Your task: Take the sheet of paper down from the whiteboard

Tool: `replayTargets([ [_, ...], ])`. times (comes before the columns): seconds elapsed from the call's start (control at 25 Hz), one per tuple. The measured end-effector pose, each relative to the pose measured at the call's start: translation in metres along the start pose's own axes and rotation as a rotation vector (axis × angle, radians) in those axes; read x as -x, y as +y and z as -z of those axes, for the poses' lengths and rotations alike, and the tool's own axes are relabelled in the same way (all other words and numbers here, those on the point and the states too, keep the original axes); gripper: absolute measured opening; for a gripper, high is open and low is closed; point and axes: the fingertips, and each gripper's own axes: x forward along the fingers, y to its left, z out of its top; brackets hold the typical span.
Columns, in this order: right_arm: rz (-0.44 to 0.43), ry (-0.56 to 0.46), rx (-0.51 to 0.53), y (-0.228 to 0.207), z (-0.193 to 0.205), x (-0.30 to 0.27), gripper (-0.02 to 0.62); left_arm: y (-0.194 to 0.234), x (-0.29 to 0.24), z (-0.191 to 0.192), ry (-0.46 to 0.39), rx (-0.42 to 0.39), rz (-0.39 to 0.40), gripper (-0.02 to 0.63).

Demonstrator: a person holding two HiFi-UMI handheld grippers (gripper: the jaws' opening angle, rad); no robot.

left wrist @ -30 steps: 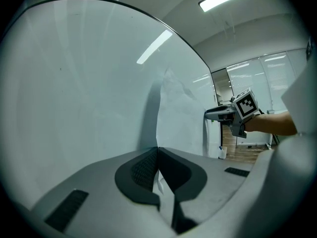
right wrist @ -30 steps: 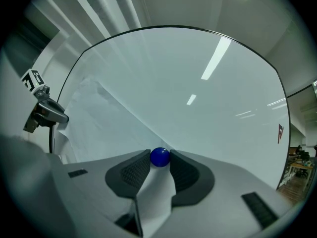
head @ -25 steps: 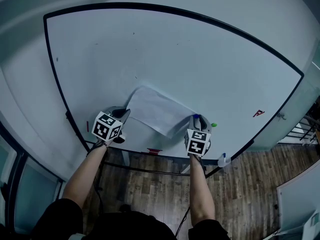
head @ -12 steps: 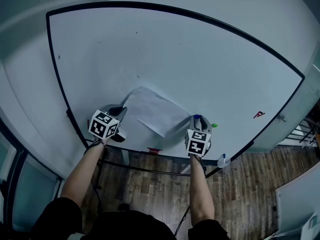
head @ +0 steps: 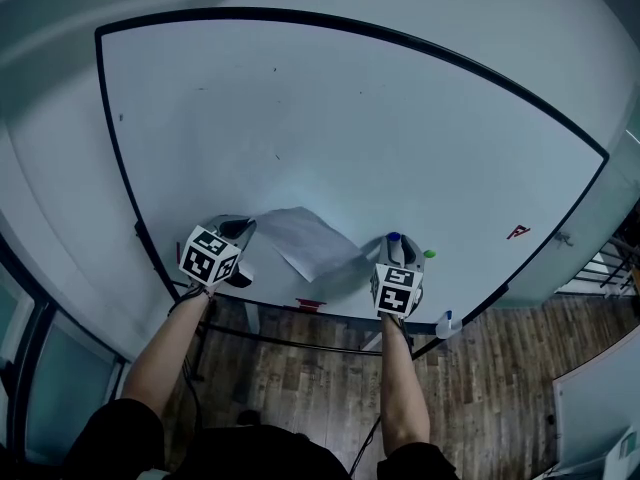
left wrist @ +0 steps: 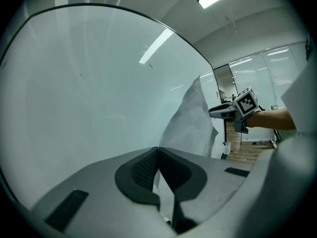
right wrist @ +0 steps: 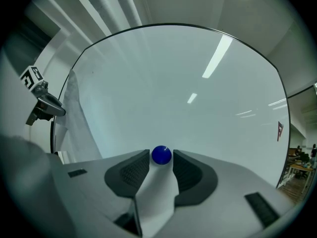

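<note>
Low on the whiteboard [head: 350,118], the sheet of paper [head: 305,240] was no longer spread flat. Its right end, which had reached across to the right gripper a second before, had come free and was curling away from the surface. Its left edge was pinched between the clenched jaws of the left gripper [left wrist: 157,155]. The right gripper [head: 395,248] was held at the board, its jaws being opened around a blue magnet [right wrist: 161,154] that sat between the pads, seemingly let go. A green magnet [head: 429,253] was stuck just beside it. With that end released, the sheet was judged to hang from the left gripper alone, so only carrying it clear of the board appeared to remain.
</note>
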Motion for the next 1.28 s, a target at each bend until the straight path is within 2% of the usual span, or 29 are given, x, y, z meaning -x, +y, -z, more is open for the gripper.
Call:
replayTargets([
  [0.12, 0.003, -0.005, -0.009, -0.004, 0.002, 0.008, 0.146, -0.011, -0.001, -0.002, 0.003, -0.024, 0.014, 0.021],
  [0.32, 0.039, -0.022, -0.071, -0.013, 0.007, 0.026, 0.146, -0.037, -0.008, -0.001, 0.029, -0.152, 0.063, 0.021],
  [0.44, 0.057, -0.032, -0.112, -0.017, 0.013, 0.04, 0.146, -0.056, -0.01, 0.003, 0.044, -0.183, 0.105, 0.021],
  [0.72, 0.046, -0.015, -0.136, -0.014, 0.035, 0.064, 0.127, -0.105, -0.019, 0.015, 0.049, -0.2, 0.183, 0.021],
  [0.96, 0.009, 0.009, -0.171, -0.004, 0.057, 0.083, 0.092, -0.142, -0.025, 0.027, 0.048, -0.159, 0.252, 0.021],
  [1.28, -0.021, 0.032, -0.15, -0.002, 0.073, 0.097, 0.05, -0.164, -0.026, 0.028, 0.019, -0.1, 0.278, 0.021],
])
